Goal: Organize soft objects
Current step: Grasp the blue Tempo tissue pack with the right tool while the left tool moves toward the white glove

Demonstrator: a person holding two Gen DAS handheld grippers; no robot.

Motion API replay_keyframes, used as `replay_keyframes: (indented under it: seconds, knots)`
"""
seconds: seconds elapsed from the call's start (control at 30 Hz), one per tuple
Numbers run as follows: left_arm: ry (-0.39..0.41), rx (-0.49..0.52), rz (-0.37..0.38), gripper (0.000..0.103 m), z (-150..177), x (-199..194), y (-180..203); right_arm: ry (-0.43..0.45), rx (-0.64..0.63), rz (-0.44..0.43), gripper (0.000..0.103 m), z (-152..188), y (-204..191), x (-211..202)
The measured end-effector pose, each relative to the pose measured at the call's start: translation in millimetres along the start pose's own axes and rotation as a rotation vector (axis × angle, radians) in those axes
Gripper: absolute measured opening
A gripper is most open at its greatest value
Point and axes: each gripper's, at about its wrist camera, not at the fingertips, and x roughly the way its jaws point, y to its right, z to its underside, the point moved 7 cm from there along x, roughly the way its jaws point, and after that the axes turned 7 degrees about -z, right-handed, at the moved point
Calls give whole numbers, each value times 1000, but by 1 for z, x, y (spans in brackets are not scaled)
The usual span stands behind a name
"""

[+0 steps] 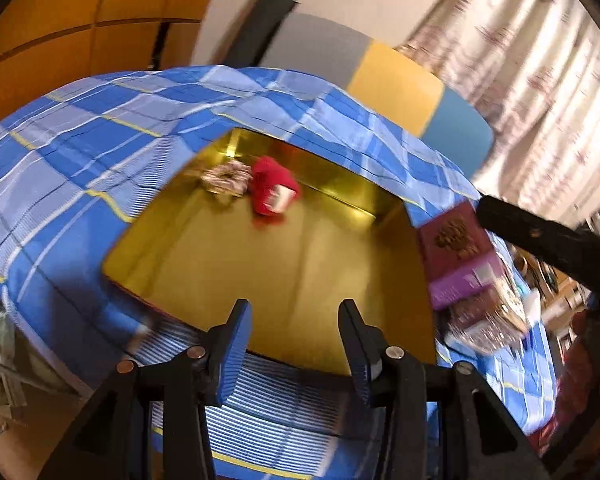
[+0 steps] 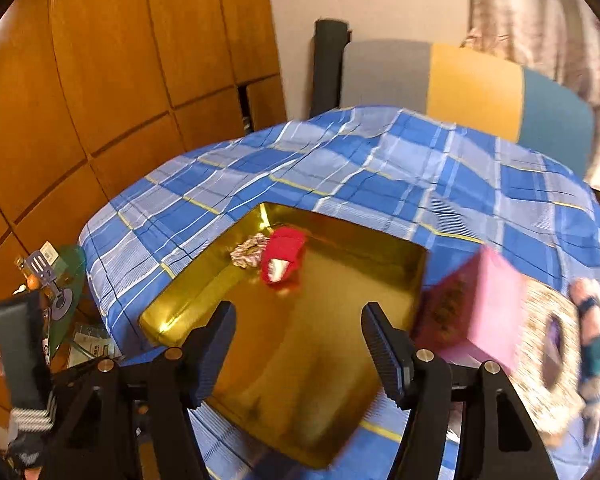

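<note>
A scrunchie (image 2: 249, 251) and red cloth (image 2: 284, 254) lie in the gold tray's (image 2: 300, 380) far corner; both hand-held grippers hover released and empty, a doll (image 2: 596, 344) still outside.

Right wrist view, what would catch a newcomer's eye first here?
The shiny gold tray lying on the blue plaid cloth stands out at once. In its far corner a red soft item lies next to a patterned scrunchie. Just right of the tray stands a pink box, and the right gripper hangs over the tray with nothing between its fingers.
</note>
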Motion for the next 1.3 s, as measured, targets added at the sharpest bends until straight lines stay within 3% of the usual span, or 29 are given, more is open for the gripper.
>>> replay_keyframes:
  seconds: [0.2,0.33,0.73,0.97,1.1,1.3]
  knots:
    - [-9,127,69,45,22,-3,44,78,108,78,67,26,46,-63]
    - [-24,216,107,45,41,-3,70,80,171,141,68,52,80,-91]
    - [-104,395,229,45,109,-10,139,23,436,347,68,167,212,-152]
    - [-176,449,250,45,143,-6,170,-91,562,412,69,235,290,-160]
    - [-178,500,257,45,153,-11,184,-66,605,440,71,237,339,-176]
    - [-194,513,251,45,160,-11,194,10,662,477,85,206,411,-197]
